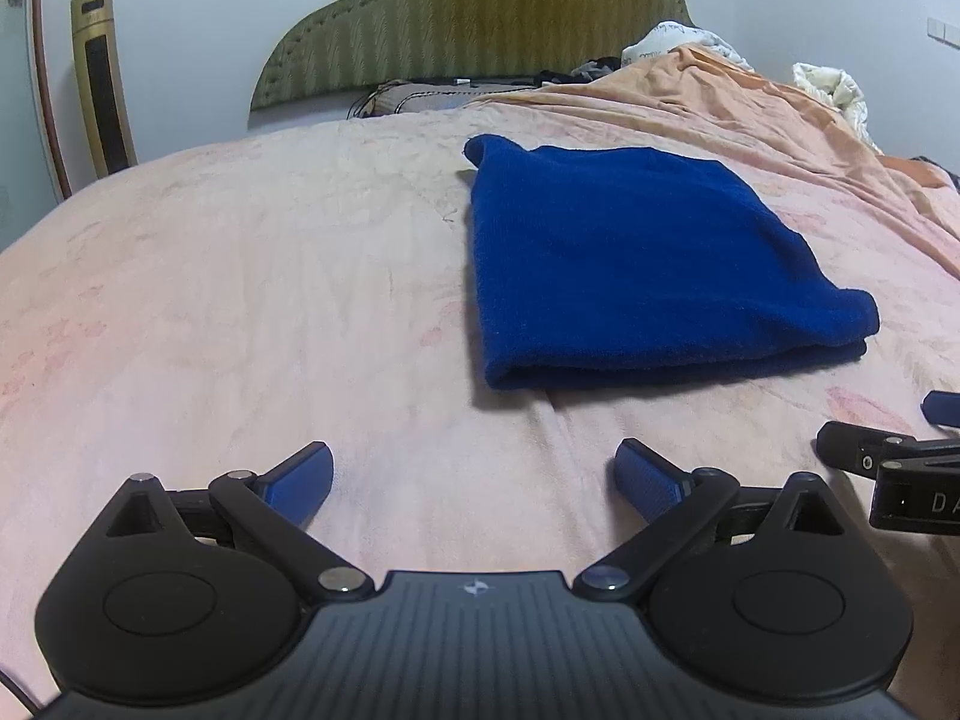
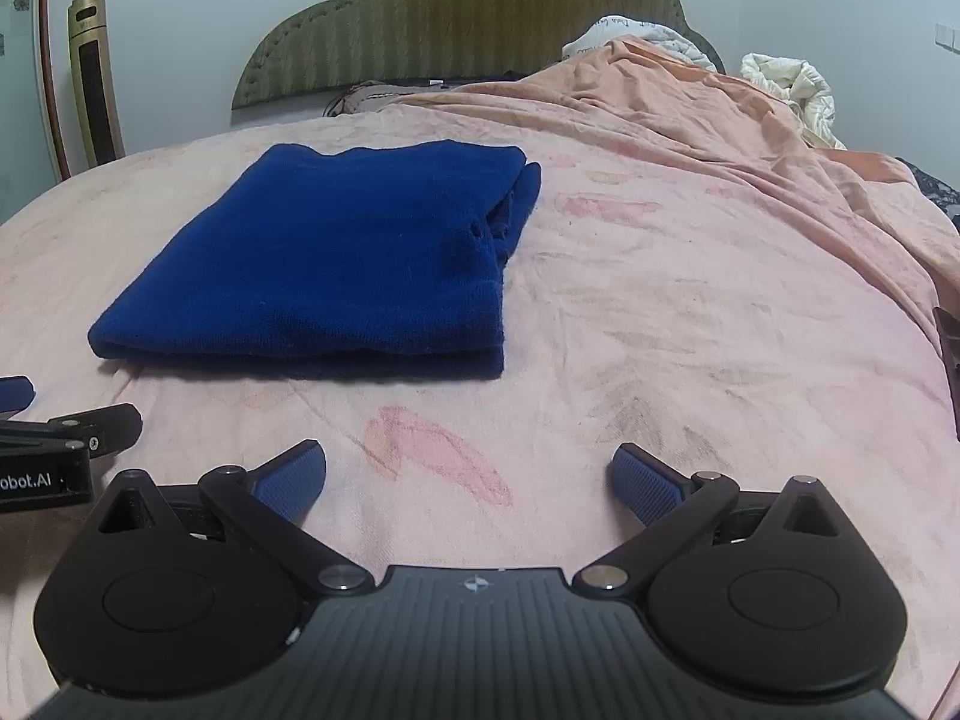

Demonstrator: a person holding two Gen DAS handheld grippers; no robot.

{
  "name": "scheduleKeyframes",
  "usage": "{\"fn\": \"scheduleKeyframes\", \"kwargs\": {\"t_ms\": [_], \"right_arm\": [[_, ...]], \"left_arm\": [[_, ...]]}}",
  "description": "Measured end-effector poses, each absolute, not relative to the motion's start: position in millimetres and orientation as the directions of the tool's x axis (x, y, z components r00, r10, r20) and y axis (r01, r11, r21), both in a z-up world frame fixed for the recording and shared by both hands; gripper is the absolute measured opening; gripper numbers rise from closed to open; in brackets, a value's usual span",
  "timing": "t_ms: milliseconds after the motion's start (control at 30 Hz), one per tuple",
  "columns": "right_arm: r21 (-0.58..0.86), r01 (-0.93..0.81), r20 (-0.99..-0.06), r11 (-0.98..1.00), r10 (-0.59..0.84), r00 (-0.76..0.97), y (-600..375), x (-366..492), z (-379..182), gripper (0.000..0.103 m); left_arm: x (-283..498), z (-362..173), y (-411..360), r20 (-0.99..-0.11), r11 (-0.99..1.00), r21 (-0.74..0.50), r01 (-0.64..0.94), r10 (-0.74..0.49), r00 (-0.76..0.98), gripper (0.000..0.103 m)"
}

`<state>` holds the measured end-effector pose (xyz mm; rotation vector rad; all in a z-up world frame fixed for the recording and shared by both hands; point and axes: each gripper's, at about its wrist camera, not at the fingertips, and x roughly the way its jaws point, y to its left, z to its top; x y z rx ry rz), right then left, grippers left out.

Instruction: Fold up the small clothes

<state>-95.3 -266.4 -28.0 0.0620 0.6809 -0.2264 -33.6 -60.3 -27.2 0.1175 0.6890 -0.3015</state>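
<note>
Nearest to the camera in the left wrist view, the left gripper [image 1: 474,483] has its jaws spread wide, with nothing between the blue pads; below them there is only the pink bedsheet [image 1: 240,300]. In the right wrist view the right gripper [image 2: 468,480] is also wide open and empty, and it hangs over a reddish printed pattern on the same sheet. The two grippers are side by side: a part of the right one shows at the right edge of the left view, and a part of the left one shows at the left edge of the right view. A little further on the bed lies the blue garment [image 1: 630,258], folded into a thick rectangle with its rounded fold edge turned toward the grippers. It is flat on the sheet, apart from both grippers, and neither one touches it. In the right view the garment [image 2: 336,252] is to the front left, and its layered open edges are seen on its right side. Behind it an orange blanket [image 2: 690,114] is crumpled on the far right part of the bed, with white bedding [image 2: 792,90] beyond it. At the far end stands a green padded headboard [image 1: 480,18] against a pale wall, and a tall golden appliance [image 1: 102,78] stands at the left.
</note>
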Motion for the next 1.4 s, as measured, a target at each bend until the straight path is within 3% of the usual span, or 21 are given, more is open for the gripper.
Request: {"fn": "scheduleKeyframes", "kwargs": {"t_ms": [400, 900, 1400], "right_arm": [[-0.013, 0.229, -0.626, 0.973, -0.186, 0.757, -268.3, -96.2, -27.6, 0.103], [-0.029, 0.252, -0.603, 0.967, -0.218, 0.767, -264.1, -99.9, -24.9, 0.103], [-0.033, 0.208, -0.617, 0.978, -0.184, 0.765, -246.1, -101.8, -16.7, 0.103]], "left_arm": [[-36.8, -12.6, -60.7, -0.641, 0.944, 0.004, 0.331, -0.252, 0.725, 0.102], [-33.2, -6.0, -67.2, -0.647, 0.955, 0.101, 0.28, -0.151, 0.748, 0.102], [-37.0, -5.4, -64.9, -0.665, 0.948, 0.085, 0.308, -0.176, 0.726, 0.102]]}}
